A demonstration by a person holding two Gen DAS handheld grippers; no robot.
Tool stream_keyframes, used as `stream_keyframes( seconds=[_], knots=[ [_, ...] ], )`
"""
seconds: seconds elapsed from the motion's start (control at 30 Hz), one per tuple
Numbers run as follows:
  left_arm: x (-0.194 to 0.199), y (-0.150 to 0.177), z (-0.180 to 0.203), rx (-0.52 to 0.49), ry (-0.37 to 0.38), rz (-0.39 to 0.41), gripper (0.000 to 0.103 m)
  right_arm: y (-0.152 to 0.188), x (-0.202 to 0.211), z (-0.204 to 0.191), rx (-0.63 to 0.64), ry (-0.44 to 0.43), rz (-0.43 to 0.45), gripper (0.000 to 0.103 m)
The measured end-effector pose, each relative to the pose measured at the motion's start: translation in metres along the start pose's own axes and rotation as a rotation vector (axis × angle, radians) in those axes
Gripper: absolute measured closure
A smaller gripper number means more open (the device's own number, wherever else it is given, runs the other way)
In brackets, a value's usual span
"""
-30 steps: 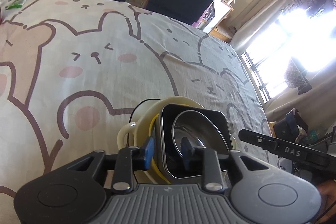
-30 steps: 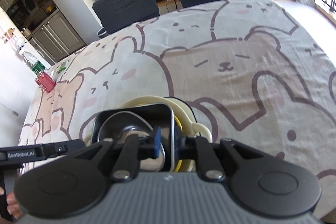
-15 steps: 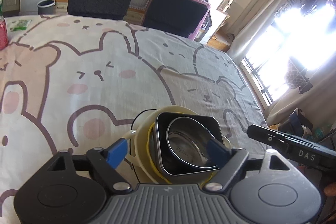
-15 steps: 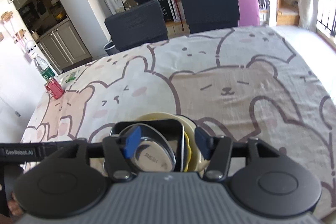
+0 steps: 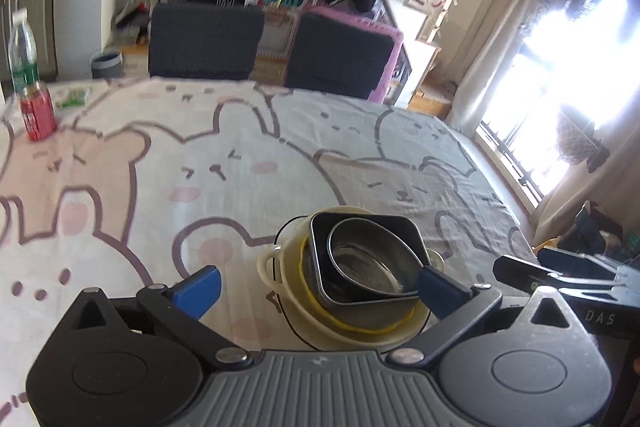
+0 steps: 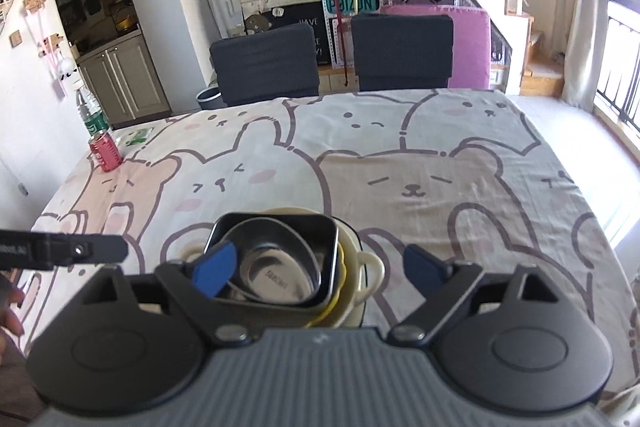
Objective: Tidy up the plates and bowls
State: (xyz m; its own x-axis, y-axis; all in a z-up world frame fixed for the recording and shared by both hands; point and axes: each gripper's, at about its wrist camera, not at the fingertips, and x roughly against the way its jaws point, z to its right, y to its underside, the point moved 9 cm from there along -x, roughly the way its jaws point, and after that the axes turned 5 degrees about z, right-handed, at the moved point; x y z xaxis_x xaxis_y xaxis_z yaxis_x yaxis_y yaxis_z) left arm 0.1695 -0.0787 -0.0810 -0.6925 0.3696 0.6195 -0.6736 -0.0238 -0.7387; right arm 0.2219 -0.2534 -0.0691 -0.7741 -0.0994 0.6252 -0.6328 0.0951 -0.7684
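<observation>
So both grippers are spread wide with nothing pinched. The left gripper [image 5: 316,285] has its blue pads on either side of the nested stack, not touching it as far as I can tell, and the right gripper [image 6: 320,269] sits with one blue pad in front of the stack's left edge and the other well off to the right.

The stack is at the near edge of the table [image 6: 460,163], which wears a bunny-and-bear cartoon cloth. Bottom to top: a cream bowl [image 5: 288,267] with little side handles, something yellow [image 5: 360,325] peeking out along its rim (can't tell what), a dark square dish [image 5: 400,227] and a round steel bowl [image 5: 372,259] tilted inside that. Right view shows the same pile: cream bowl [image 6: 370,267], square dish [image 6: 276,221], steel bowl [image 6: 280,273].

Other stuff around: a red can [image 6: 105,157] and a water bottle [image 6: 90,115] at the far left corner, well apart from the stack, with a small green packet [image 6: 138,137] near them. Two dark chairs [image 6: 266,61] sit behind the far edge. Each gripper's black bar pokes into the other's view at the side.
</observation>
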Motion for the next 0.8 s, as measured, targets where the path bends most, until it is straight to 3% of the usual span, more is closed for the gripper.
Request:
stream_keyframes(
  seconds=[0.37,0.8],
  knots=[
    [0.069,0.017,0.017,-0.095,-0.108,0.215,0.0,0.015,0.07,-0.005,0.049,-0.001,0.193,0.0],
    [0.088,0.083,0.014,-0.106,-0.162,0.257,0.0,0.064,0.094,-0.005,0.047,0.02,0.273,0.0]
  ],
)
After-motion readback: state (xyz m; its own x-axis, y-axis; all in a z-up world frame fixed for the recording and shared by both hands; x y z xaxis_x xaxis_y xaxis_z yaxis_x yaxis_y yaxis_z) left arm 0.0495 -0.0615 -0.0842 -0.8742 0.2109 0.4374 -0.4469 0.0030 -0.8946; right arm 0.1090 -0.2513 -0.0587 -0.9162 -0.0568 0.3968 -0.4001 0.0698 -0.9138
